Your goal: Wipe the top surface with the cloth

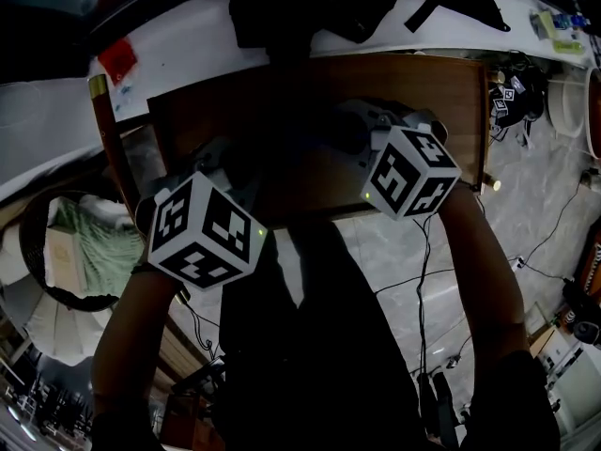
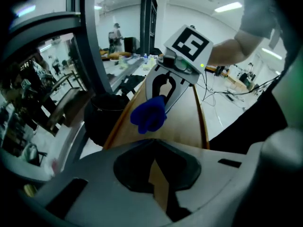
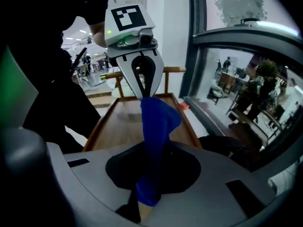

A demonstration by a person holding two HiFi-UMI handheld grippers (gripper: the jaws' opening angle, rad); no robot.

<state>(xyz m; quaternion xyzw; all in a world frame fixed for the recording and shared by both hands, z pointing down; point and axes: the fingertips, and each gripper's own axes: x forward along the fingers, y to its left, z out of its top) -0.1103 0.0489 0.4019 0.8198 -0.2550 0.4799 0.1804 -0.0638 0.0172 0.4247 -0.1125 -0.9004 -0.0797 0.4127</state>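
Note:
The wooden top (image 1: 282, 92) is a long brown tray-like surface with raised edges; both grippers hang over its near side. My right gripper (image 3: 144, 197) is shut on a blue cloth (image 3: 155, 126) that stands up out of its jaws. In the left gripper view the same cloth (image 2: 148, 116) hangs bunched from the right gripper (image 2: 158, 98) just above the wood (image 2: 184, 122). My left gripper (image 2: 158, 174) faces it, its jaws together with nothing in them, apart from the cloth. In the head view only the two marker cubes (image 1: 205, 231) (image 1: 410, 171) show well.
Black bags (image 1: 310, 3) lie on the white ledge beyond the wooden top. A wooden post (image 1: 103, 130) stands at its left, and a round basket with green cloth (image 1: 84, 242) sits lower left. Cables (image 1: 423, 280) trail over the grey floor. A window frame (image 3: 199, 56) runs alongside.

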